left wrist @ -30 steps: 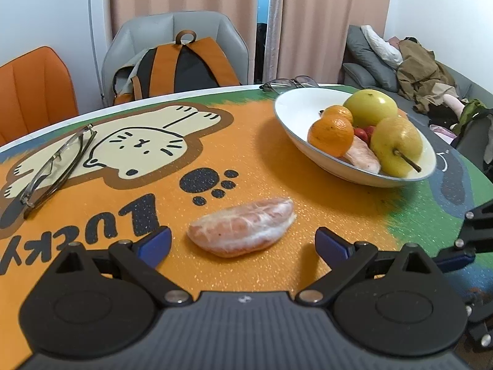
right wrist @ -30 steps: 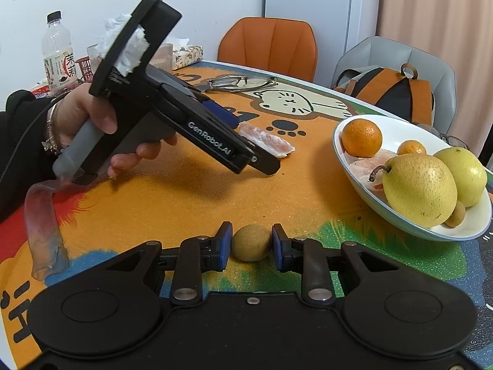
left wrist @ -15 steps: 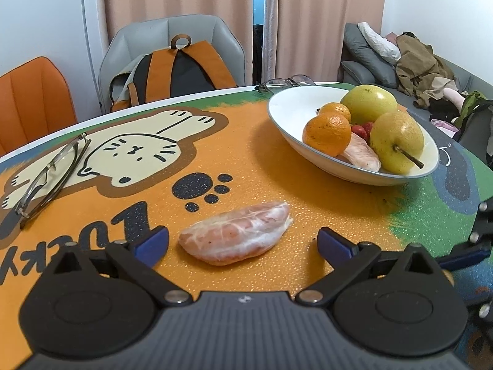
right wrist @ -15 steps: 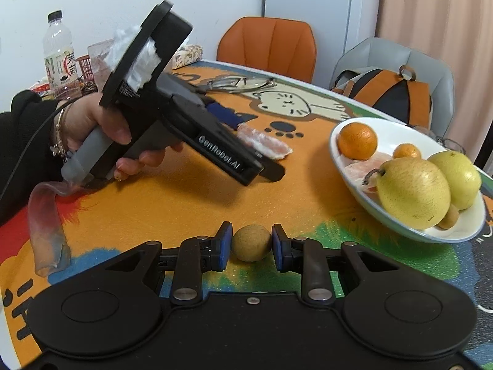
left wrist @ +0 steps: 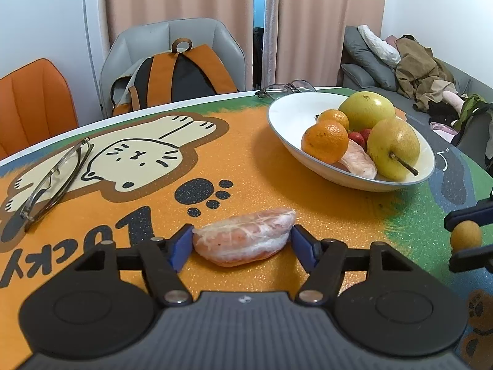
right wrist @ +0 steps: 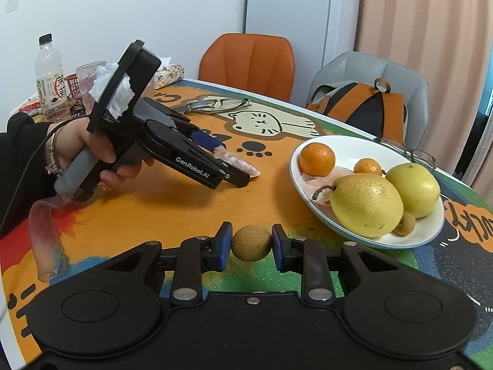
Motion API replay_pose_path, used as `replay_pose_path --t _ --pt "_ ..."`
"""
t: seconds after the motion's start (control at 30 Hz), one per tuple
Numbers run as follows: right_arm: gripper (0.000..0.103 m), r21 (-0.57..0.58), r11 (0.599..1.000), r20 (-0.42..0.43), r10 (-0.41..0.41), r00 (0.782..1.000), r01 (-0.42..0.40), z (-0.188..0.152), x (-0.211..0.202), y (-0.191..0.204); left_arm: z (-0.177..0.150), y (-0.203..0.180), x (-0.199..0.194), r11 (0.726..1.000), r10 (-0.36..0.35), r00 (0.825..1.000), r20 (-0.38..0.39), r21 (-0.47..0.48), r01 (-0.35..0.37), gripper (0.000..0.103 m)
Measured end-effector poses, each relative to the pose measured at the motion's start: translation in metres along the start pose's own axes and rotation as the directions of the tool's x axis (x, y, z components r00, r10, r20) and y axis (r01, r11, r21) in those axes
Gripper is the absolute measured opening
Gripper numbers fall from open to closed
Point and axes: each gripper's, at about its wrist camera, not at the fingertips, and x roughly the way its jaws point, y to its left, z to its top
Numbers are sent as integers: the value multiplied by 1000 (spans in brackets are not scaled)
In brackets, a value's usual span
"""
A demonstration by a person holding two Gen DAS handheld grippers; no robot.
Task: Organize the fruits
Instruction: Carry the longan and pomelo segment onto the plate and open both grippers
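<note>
A peeled pink pomelo segment (left wrist: 245,237) lies on the orange table mat, and my left gripper (left wrist: 242,243) is shut on it, one blue pad at each end. It also shows in the right wrist view (right wrist: 238,164) partly behind the left gripper (right wrist: 229,169). My right gripper (right wrist: 251,243) is shut on a small brown longan (right wrist: 251,243), held above the mat in front of the white fruit bowl (right wrist: 354,149). The longan also shows at the right edge of the left wrist view (left wrist: 466,236). The bowl (left wrist: 289,114) holds two oranges, two yellow pears, a pomelo segment, a longan and red fruit.
Glasses (left wrist: 55,172) lie on the mat at left; another pair (left wrist: 285,88) lies behind the bowl. A backpack (left wrist: 178,75) sits on a grey chair. A water bottle (right wrist: 50,74), tissues and clutter stand at the table's far left. A sofa with clothes is beyond the bowl.
My left gripper has closed from wide open onto the pomelo segment. My right gripper still holds the longan and has shifted little.
</note>
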Motion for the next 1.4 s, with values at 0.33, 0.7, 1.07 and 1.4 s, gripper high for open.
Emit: replay_pose_path --t 0.33,0.7,1.07,1.4 --pt "26 -3 1000 10 -9 1000 9 2 -2 -3 -2 -6 -9 1000 -20 1000 16 16 19 64" --pt "26 2 999 37 -43 998 43 6 -12 -12 2 -20 -27 998 -49 998 44 52 46 62" --pt "26 48 989 69 -140 988 137 11 -24 -39 12 -34 -38 994 -85 993 81 72 79 62" --pt "26 82 977 59 -204 977 199 26 -16 -67 28 -48 -39 990 -116 988 106 88 107 62"
